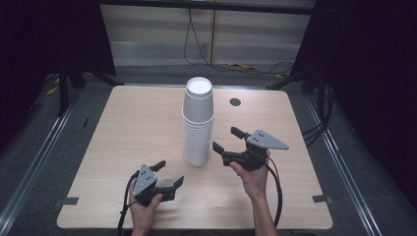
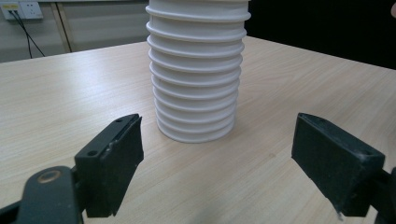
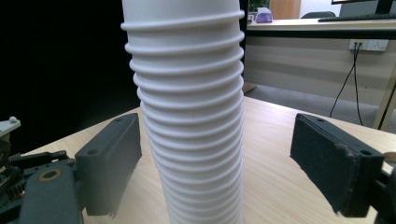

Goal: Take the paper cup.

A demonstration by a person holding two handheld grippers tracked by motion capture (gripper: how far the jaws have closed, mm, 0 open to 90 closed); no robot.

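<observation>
So there's a tall stack of white paper cups (image 1: 198, 123) standing upside down near the middle of a light wood table (image 1: 128, 128), bases up, rims ringing the lower half. It leans a little at the top in the high view.

The left gripper (image 1: 168, 174) sits at the near left of the table, held in the person's left hand (image 1: 142, 209). Its jaws are spread wide with nothing between them, and they point toward the stack. In the left gripper view the cups (image 2: 196, 70) are a bit ahead of the jaws, well apart from both pads.

The right gripper (image 1: 227, 139) is just right of the stack, held by the right hand (image 1: 253, 179), grey plate on top. Its jaws are wide open too. In the right gripper view the stack (image 3: 189, 112) rises right between the two pads, close up, but there's a gap on both sides, so no contact.

There's a small dark round grommet (image 1: 235, 102) in the tabletop at the far right, and cables (image 1: 196, 44) run across the floor beyond the table.
</observation>
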